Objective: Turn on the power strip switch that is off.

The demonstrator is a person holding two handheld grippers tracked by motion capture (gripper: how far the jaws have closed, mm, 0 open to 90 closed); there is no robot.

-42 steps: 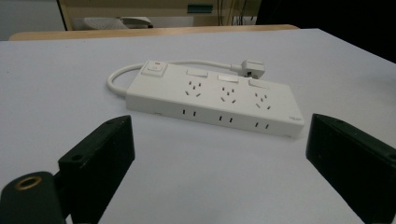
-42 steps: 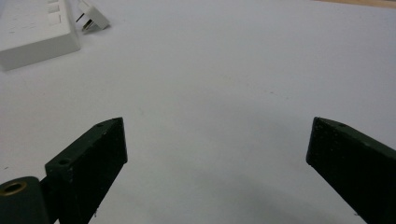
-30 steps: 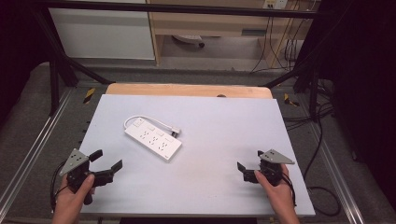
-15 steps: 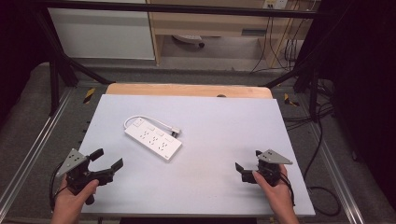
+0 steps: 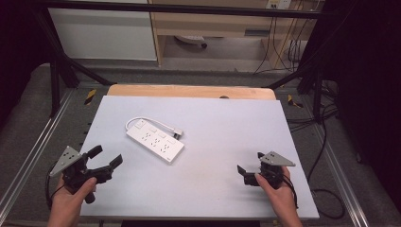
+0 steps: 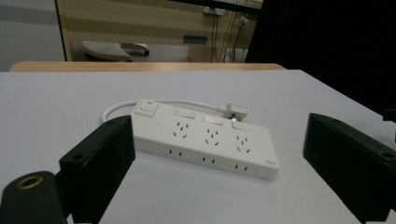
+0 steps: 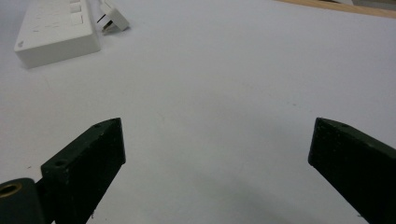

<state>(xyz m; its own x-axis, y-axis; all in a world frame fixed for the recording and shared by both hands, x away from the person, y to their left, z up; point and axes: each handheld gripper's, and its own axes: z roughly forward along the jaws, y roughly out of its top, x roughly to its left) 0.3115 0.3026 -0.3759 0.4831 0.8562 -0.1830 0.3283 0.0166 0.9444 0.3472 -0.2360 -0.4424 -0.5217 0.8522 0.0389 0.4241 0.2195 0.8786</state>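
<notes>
A white power strip lies flat on the pale table, left of centre, with its short white cord looped behind it and the plug resting beside its far edge. The left gripper view faces the strip and plug between wide-apart jaws. My left gripper hovers open at the near left corner, a short way from the strip. My right gripper stands open over bare table at the near right. The strip's end and plug lie far off in the right gripper view.
A wooden board edges the table's far side. Black frame bars and metal rails flank the table. Cables hang off the right. A cabinet and shelf stand behind.
My left gripper has moved forward and slightly inward toward the power strip. The right gripper has stayed almost still. The strip has not moved.
</notes>
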